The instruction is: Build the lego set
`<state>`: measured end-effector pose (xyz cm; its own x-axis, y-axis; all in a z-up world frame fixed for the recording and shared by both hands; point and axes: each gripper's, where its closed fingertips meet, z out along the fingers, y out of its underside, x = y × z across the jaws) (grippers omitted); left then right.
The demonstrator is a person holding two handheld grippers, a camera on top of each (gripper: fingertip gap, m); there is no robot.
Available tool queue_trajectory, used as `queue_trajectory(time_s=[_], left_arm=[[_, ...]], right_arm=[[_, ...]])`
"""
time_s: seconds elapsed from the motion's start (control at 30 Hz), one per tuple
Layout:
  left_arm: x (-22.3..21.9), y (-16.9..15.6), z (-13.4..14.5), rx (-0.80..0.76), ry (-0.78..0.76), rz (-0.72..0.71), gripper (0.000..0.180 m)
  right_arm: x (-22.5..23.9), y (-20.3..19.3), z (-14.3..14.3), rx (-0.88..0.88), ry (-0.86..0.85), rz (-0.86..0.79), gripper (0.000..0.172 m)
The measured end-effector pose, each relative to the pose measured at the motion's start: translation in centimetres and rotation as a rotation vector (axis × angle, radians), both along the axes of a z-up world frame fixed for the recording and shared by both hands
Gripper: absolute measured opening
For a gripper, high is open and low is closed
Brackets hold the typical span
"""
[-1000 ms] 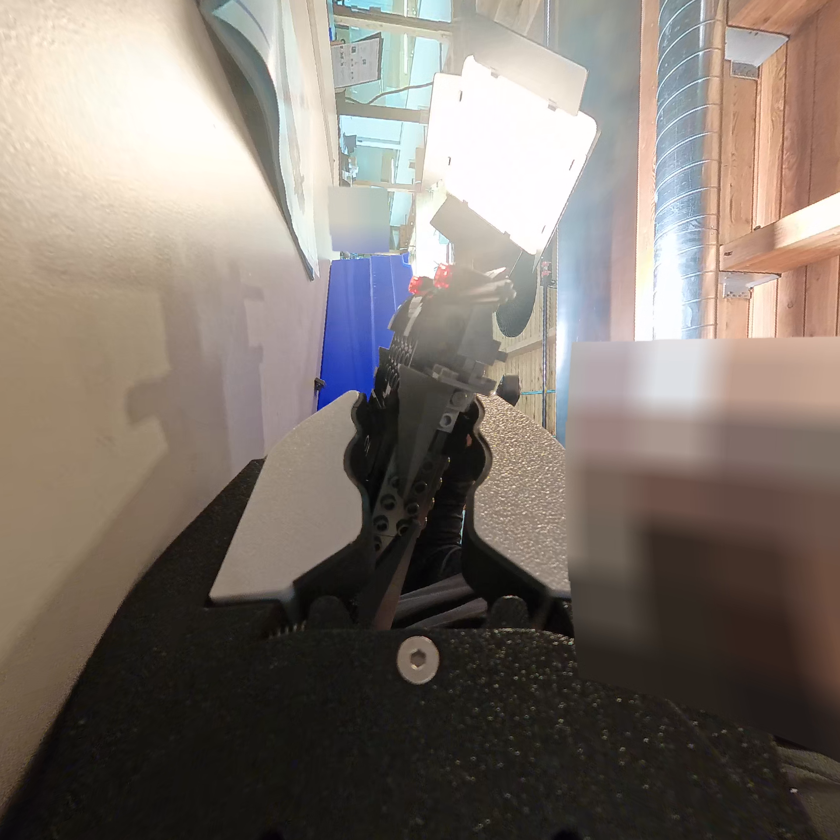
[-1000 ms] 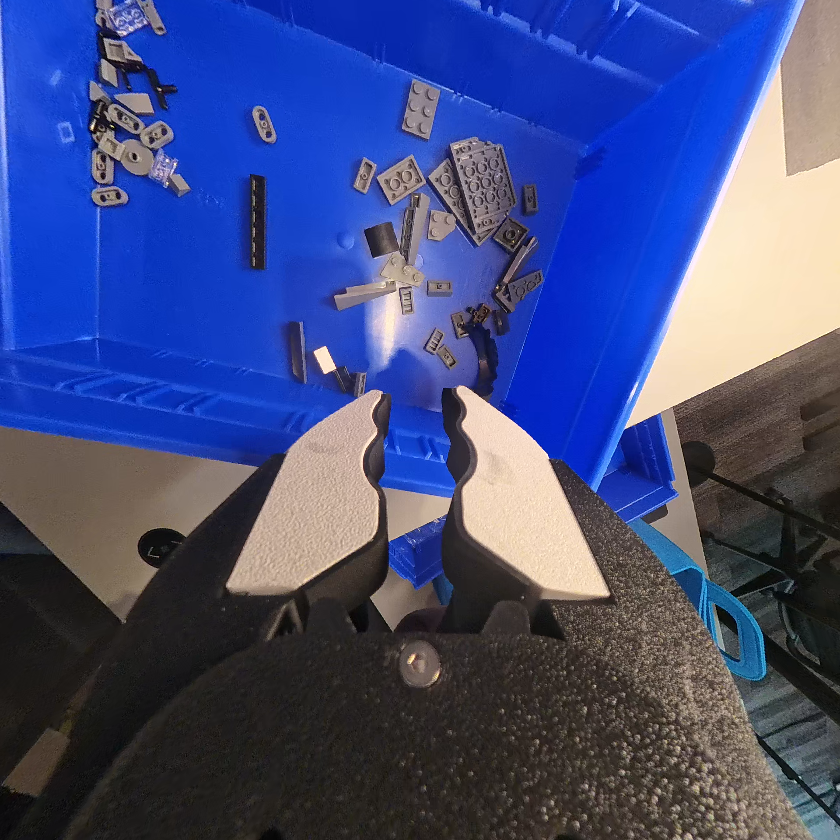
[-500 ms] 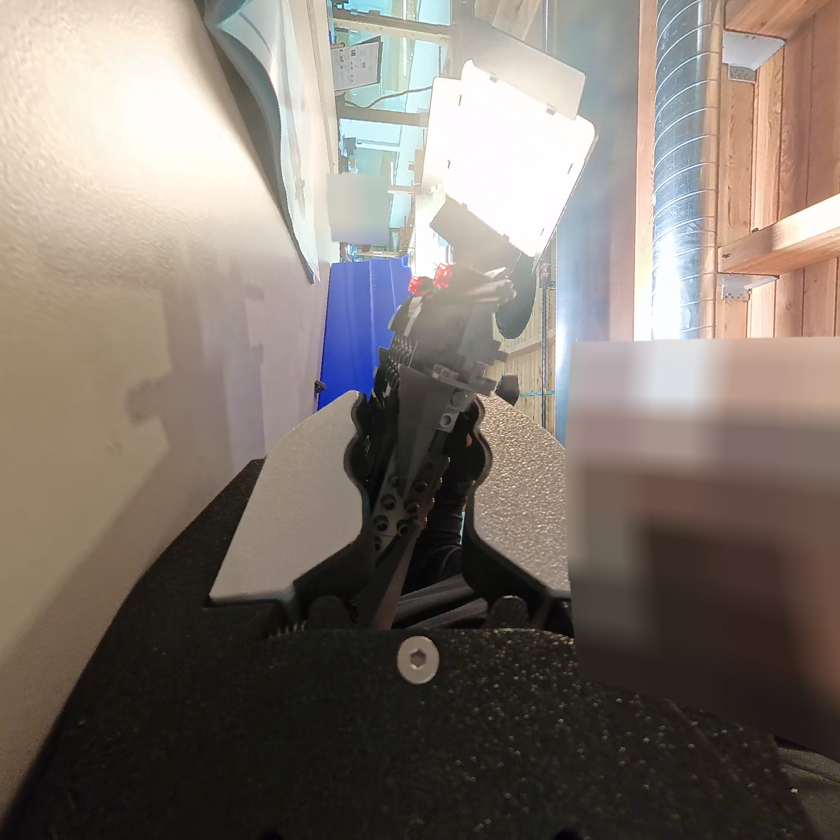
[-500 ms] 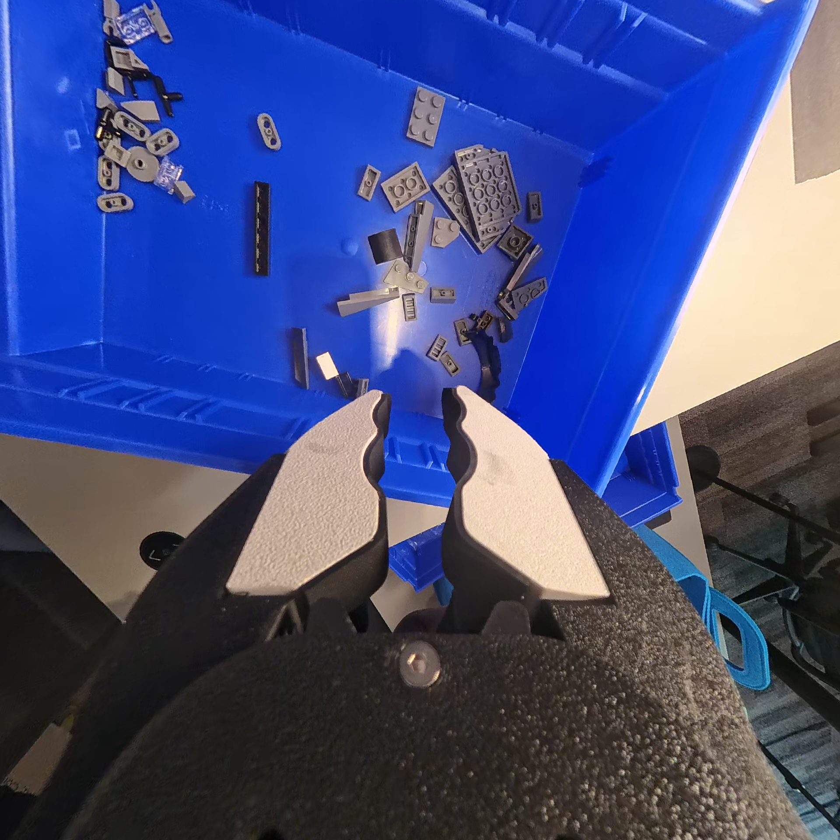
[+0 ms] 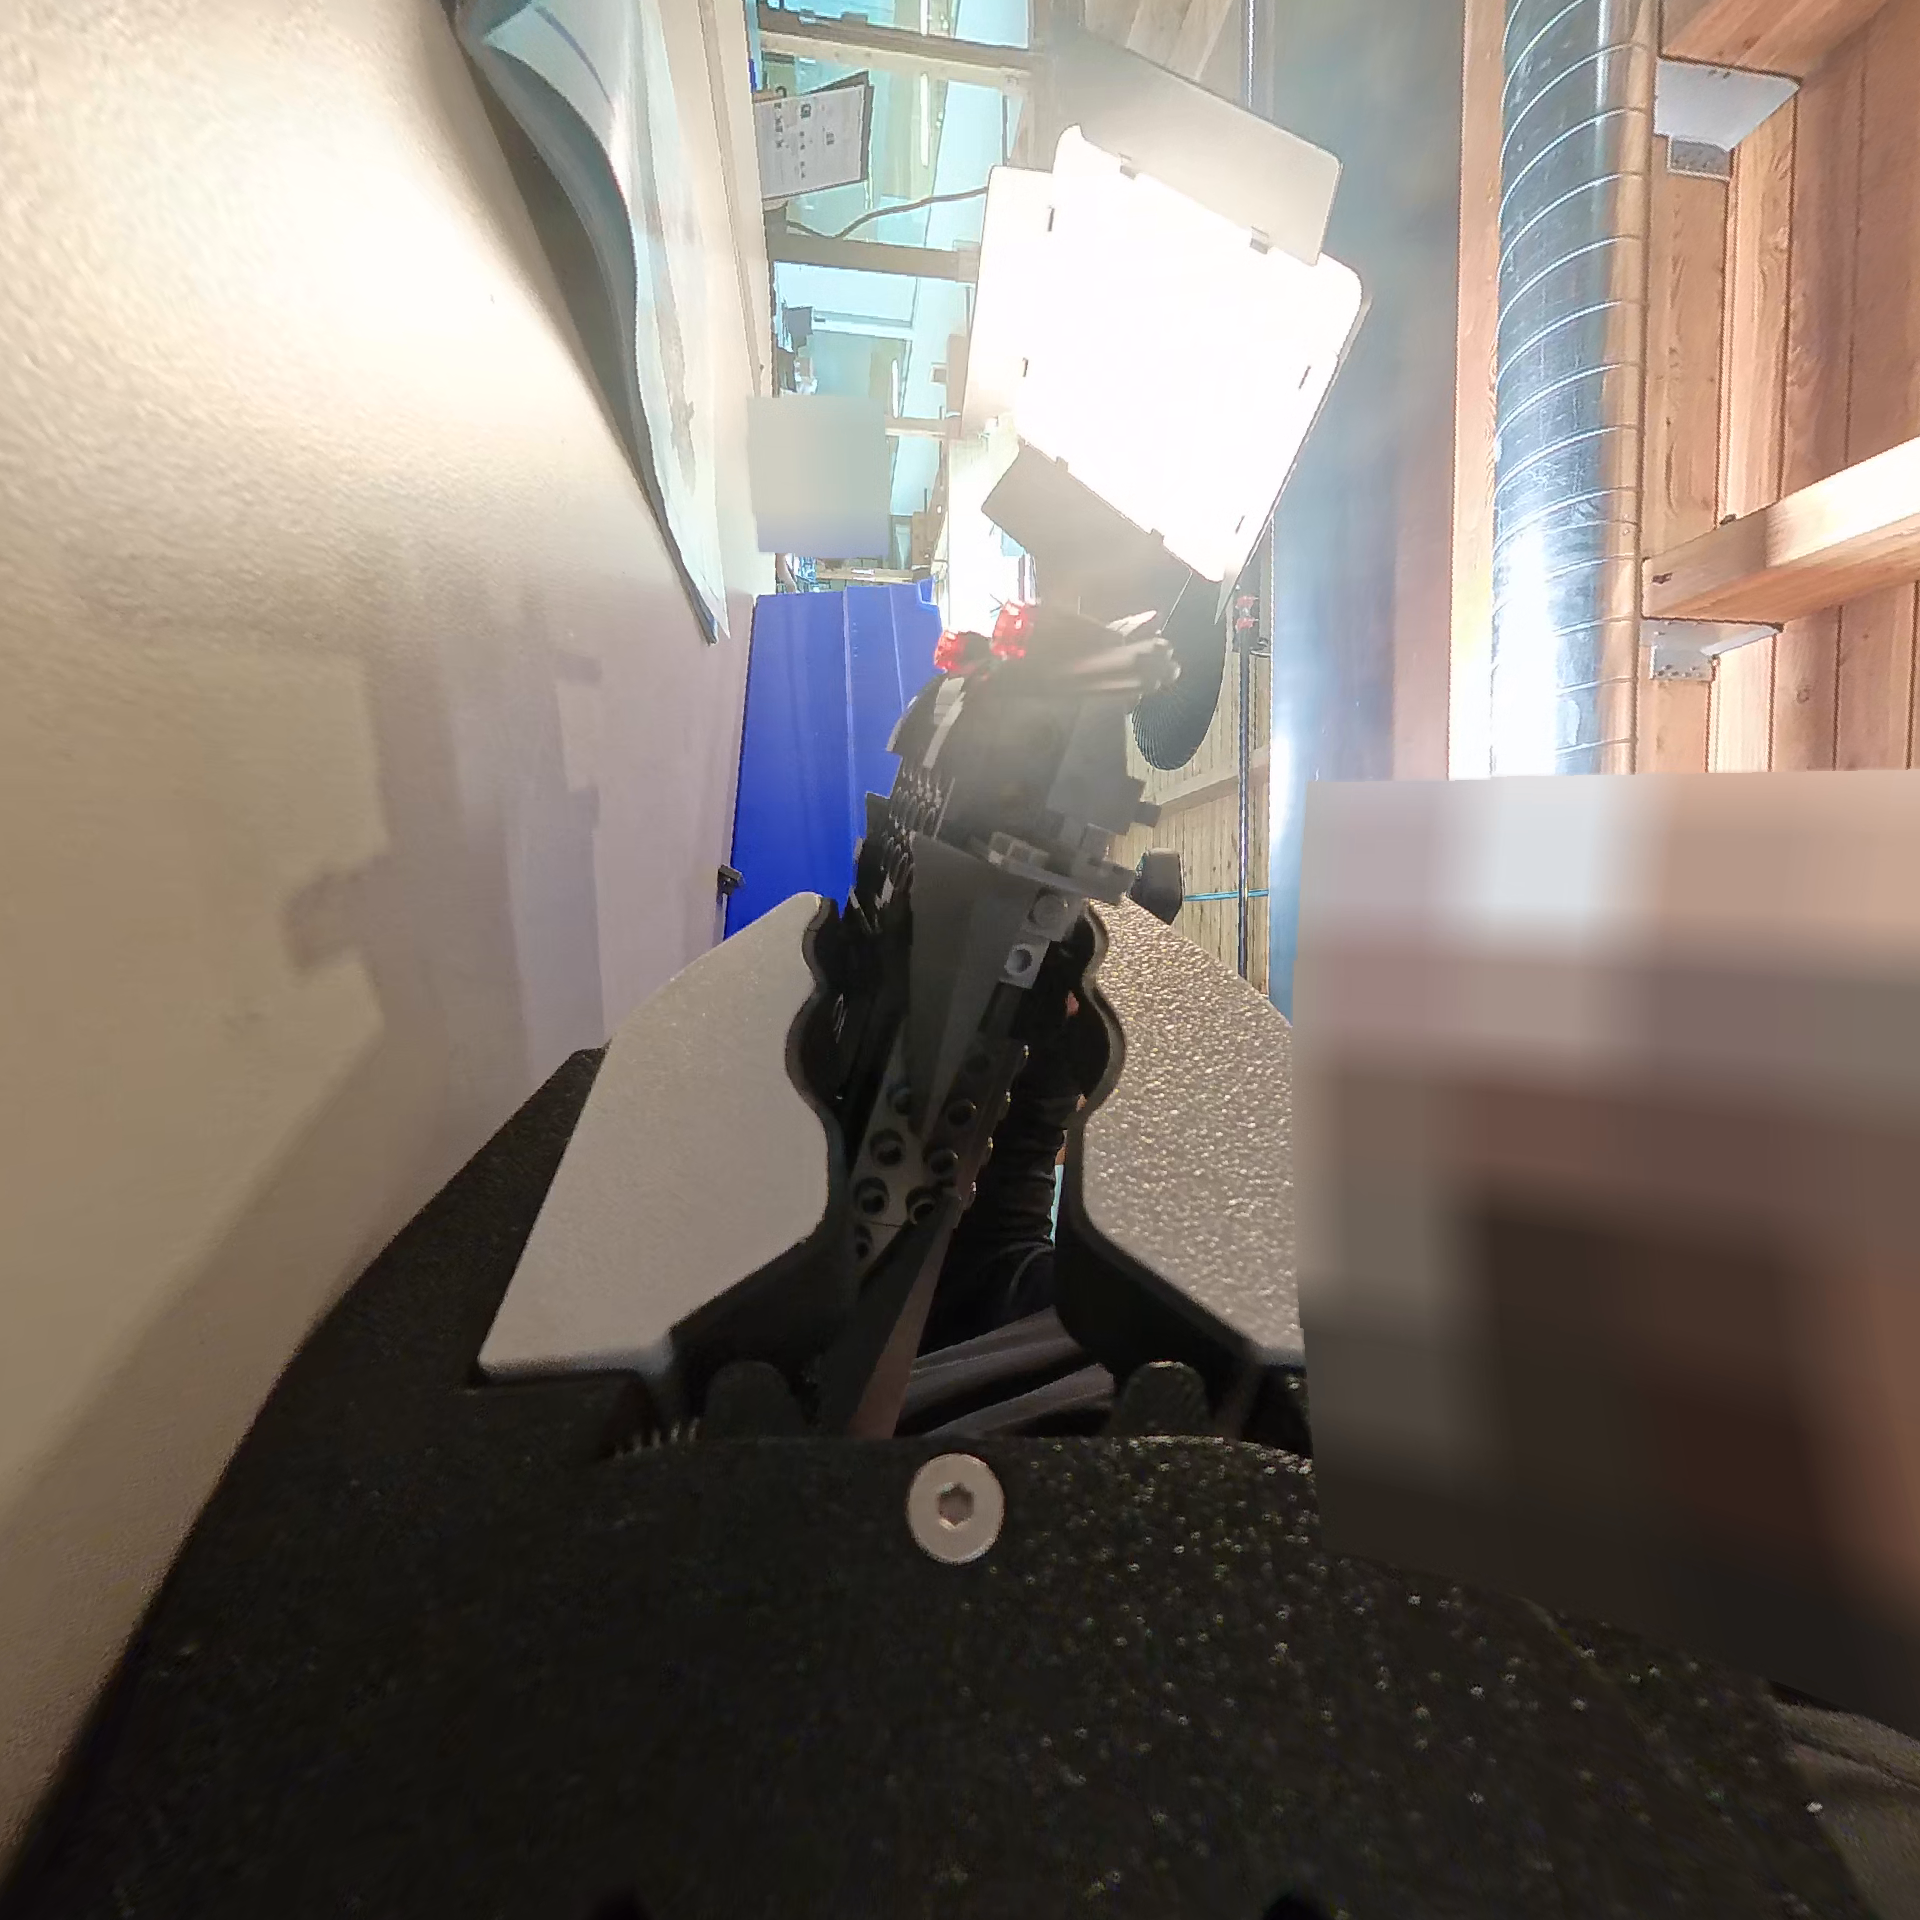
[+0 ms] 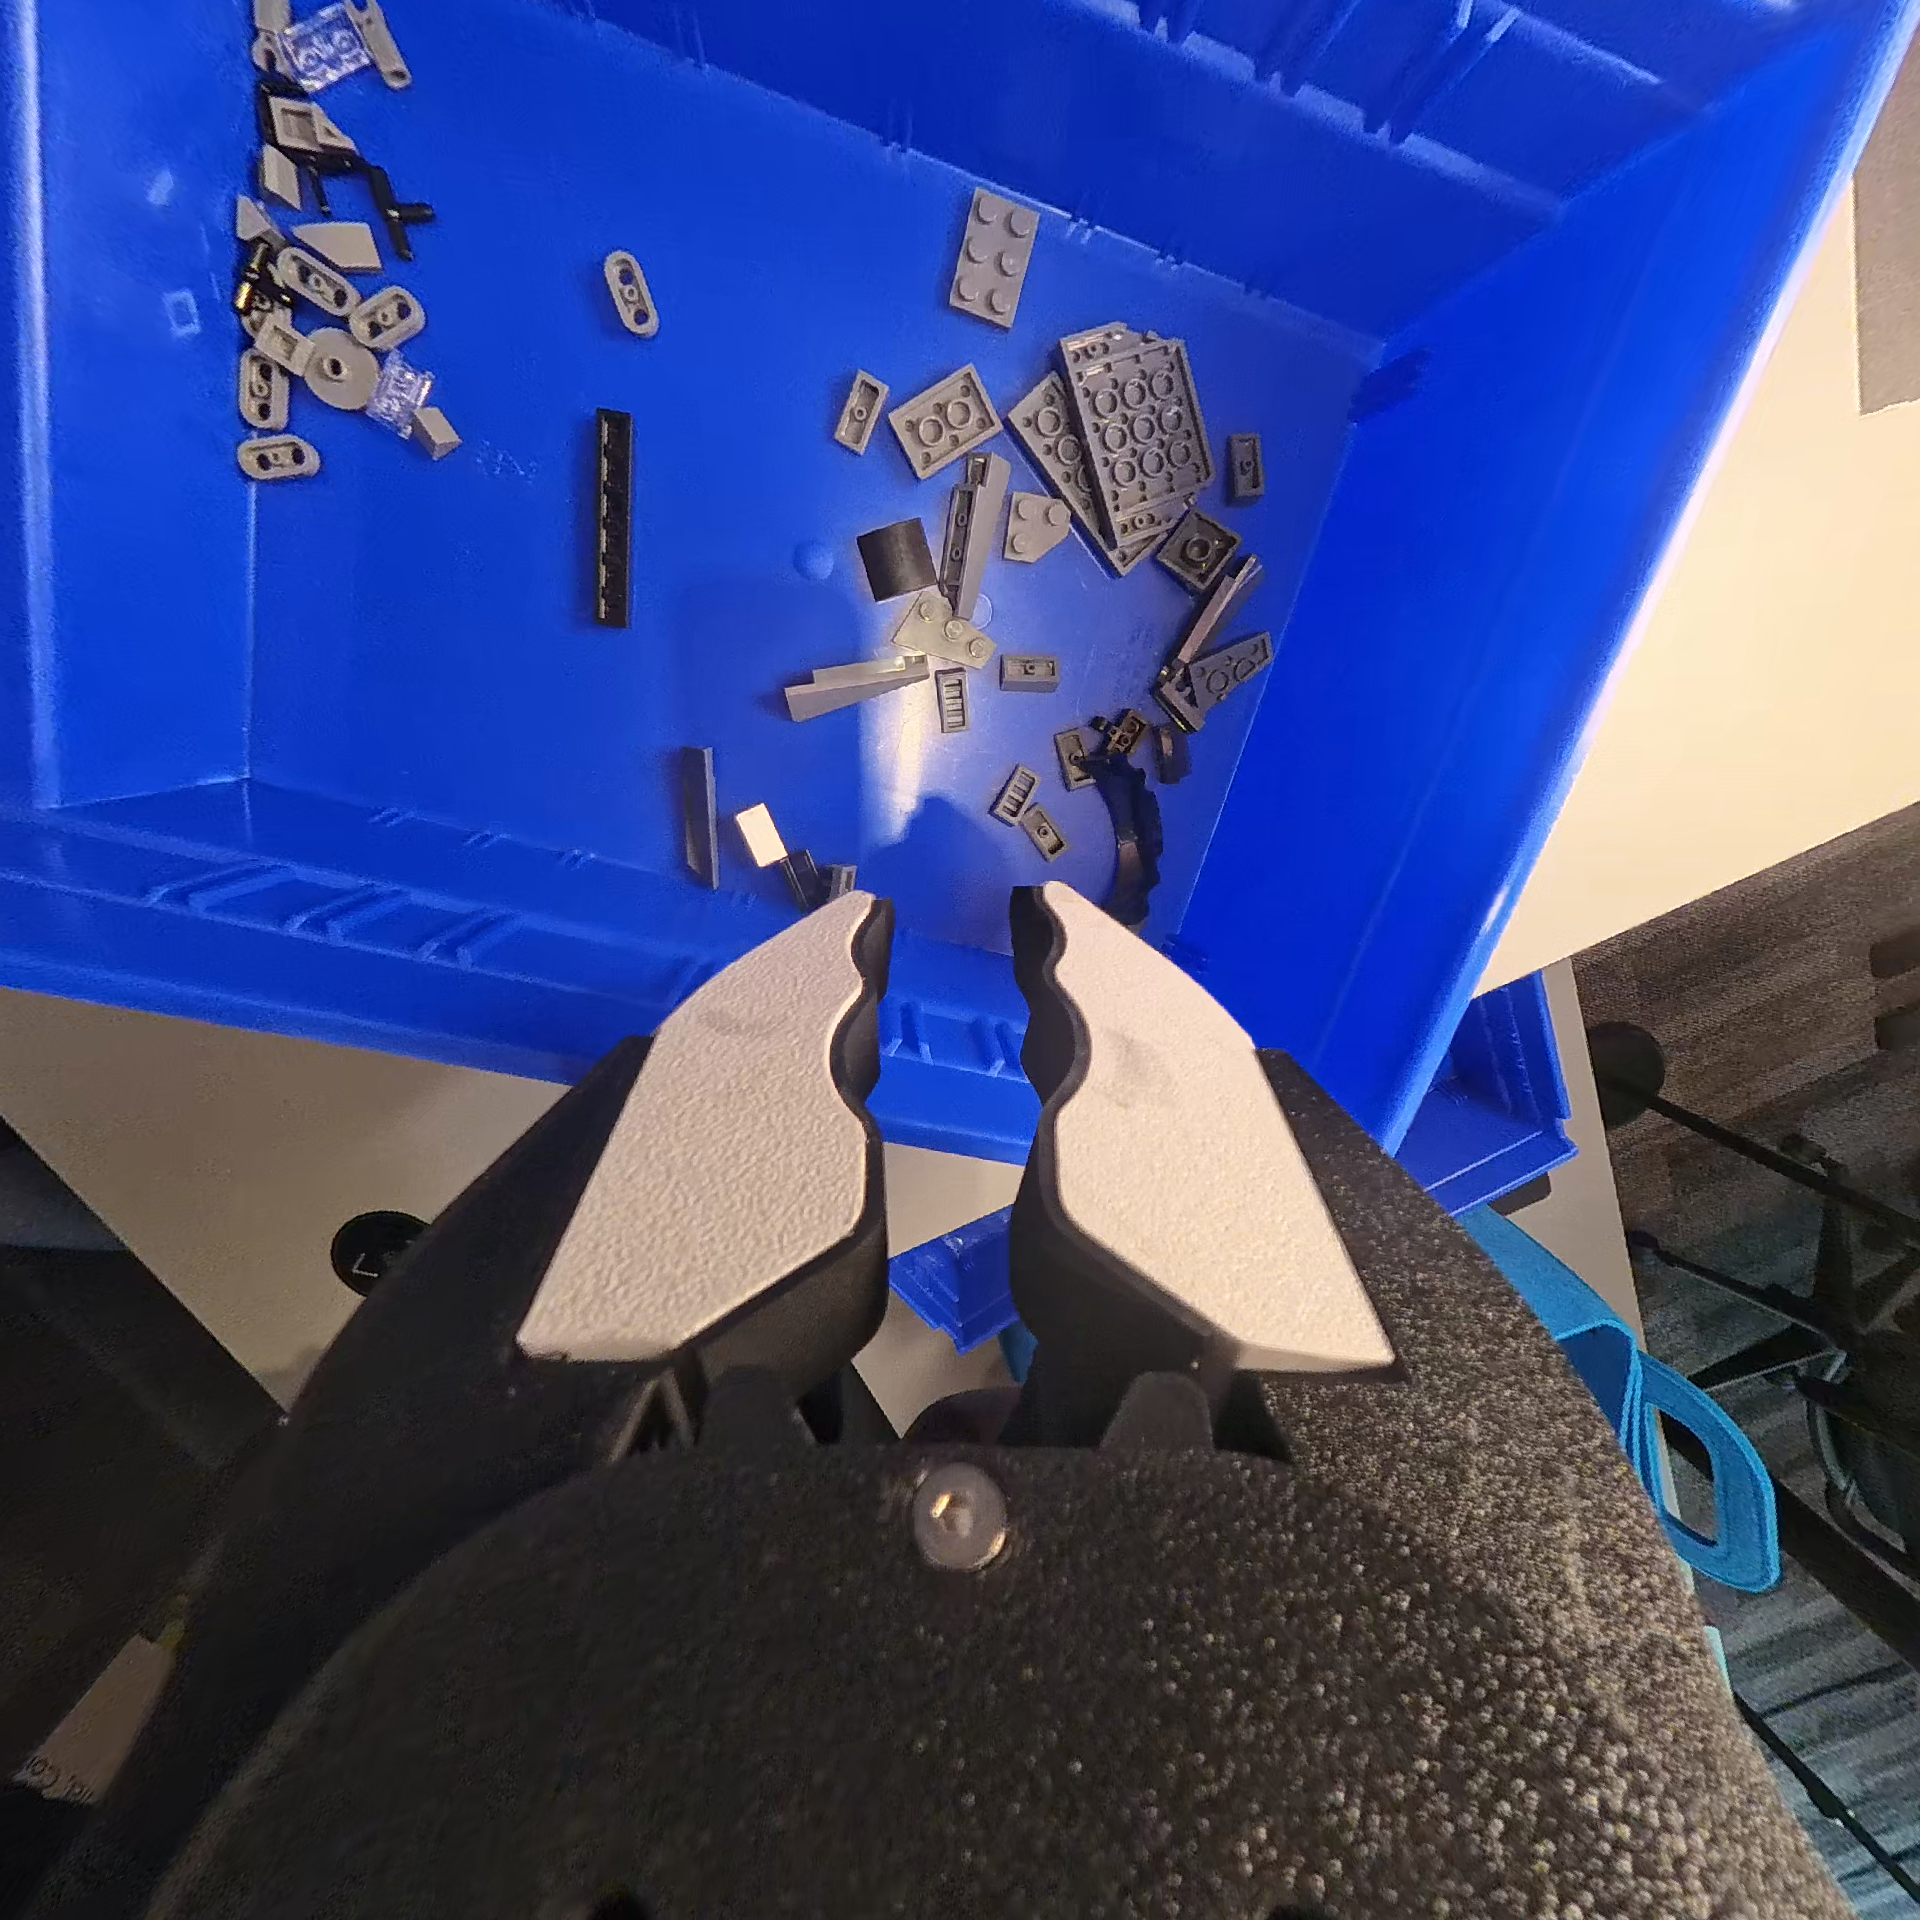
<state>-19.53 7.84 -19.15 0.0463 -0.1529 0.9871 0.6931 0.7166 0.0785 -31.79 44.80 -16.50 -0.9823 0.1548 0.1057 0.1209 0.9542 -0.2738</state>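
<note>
Meanwhile, nothing had shifted: my left gripper (image 5: 951, 935) kept its fingers pinching the dark grey brick model (image 5: 997, 831), while my right gripper (image 6: 951, 904) hovered with fingers spread, empty, over the blue bin's (image 6: 1455, 623) near loose bricks (image 6: 1039, 644).

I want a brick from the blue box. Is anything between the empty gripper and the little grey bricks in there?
Nothing visible is in the way. The right gripper is open and empty, above the near wall of the blue bin. The loose grey bricks lie uncovered on the floor just beyond its fingertips.
</note>
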Motion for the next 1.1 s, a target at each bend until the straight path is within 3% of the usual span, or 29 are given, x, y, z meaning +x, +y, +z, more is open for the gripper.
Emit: queue_trajectory(time_s=[1.1], left_arm=[[0.3, 0.2, 0.2, 0.001, 0.004, 0.005, 0.043]], right_arm=[[0.1, -1.0, -0.4, -0.004, 0.003, 0.019, 0.023]])
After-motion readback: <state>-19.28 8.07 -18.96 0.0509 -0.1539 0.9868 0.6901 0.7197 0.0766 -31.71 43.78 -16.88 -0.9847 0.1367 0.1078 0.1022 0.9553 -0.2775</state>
